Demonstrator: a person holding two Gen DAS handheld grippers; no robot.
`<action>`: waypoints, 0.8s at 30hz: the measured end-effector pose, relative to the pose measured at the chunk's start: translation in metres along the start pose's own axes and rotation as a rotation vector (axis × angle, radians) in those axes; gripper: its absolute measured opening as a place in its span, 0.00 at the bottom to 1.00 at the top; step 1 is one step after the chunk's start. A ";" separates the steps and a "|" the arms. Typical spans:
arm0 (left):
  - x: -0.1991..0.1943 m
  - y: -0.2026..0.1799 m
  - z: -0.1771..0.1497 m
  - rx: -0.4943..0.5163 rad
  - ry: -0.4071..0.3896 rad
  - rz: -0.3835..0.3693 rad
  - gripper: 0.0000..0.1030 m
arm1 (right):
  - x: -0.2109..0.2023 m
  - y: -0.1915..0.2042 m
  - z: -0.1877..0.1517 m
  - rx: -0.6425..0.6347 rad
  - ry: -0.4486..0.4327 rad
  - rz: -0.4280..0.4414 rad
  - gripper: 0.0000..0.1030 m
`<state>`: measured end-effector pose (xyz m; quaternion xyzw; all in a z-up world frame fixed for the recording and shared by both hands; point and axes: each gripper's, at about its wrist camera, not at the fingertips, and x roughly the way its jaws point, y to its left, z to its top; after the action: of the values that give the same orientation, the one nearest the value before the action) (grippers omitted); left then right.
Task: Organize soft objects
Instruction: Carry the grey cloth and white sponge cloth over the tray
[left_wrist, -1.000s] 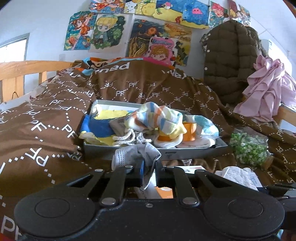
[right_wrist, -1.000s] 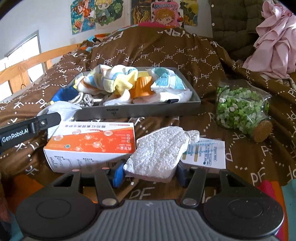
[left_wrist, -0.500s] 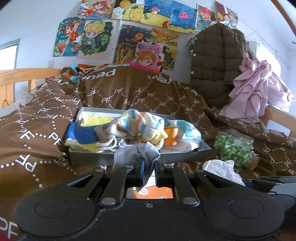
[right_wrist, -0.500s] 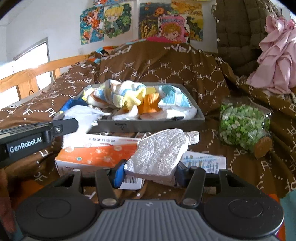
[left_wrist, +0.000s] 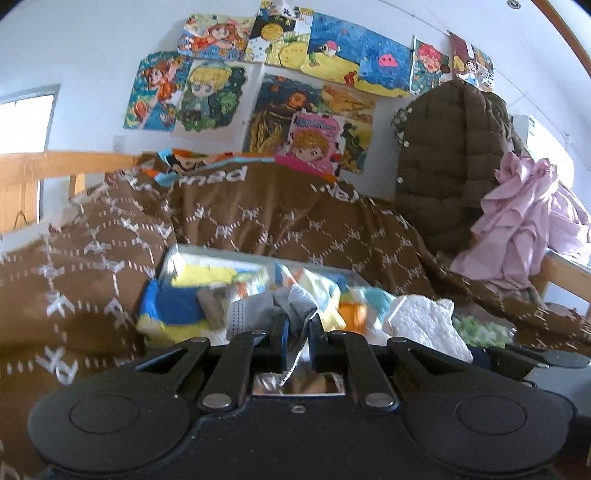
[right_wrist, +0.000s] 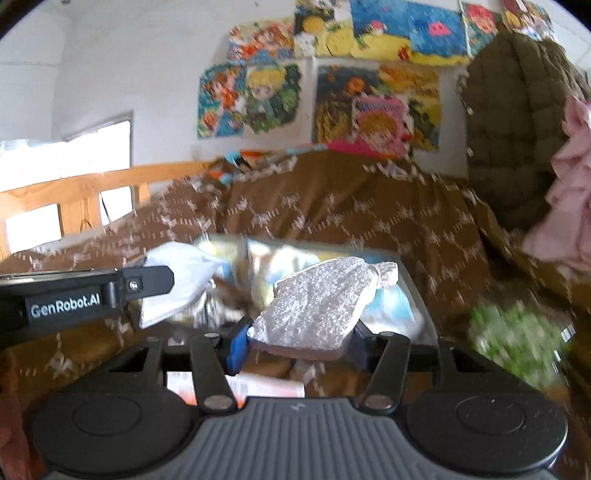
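Note:
My left gripper is shut on a grey cloth, which bunches up above its fingers. My right gripper is shut on a white sponge-like pad with a brown underside. Both are lifted in front of a grey tray full of colourful soft cloths on the brown bedspread. In the right wrist view the left gripper reaches in from the left with its pale cloth hanging. In the left wrist view the white pad shows at the right.
A jar of green bits lies right of the tray. An orange and white box lies under the right gripper. A brown quilted jacket and pink garment hang at the right. A wooden bed rail runs along the left.
Both grippers have risen and tilted up with their loads, so the tray sits lower and closer in view. The box and leaflet have dropped beneath the right gripper.

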<state>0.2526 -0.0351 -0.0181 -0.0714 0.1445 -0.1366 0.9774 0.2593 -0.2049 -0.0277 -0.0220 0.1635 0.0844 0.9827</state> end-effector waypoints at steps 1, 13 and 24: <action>0.006 0.001 0.005 0.001 -0.006 0.008 0.10 | 0.007 -0.001 0.006 -0.002 -0.018 0.012 0.57; 0.089 0.026 0.040 0.031 0.006 0.087 0.10 | 0.089 -0.033 0.033 0.041 -0.076 0.068 0.57; 0.130 0.032 0.032 0.026 0.070 0.141 0.10 | 0.128 -0.042 0.026 0.077 -0.035 0.132 0.57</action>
<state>0.3902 -0.0388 -0.0273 -0.0435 0.1815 -0.0714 0.9798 0.3939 -0.2242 -0.0443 0.0280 0.1504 0.1430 0.9778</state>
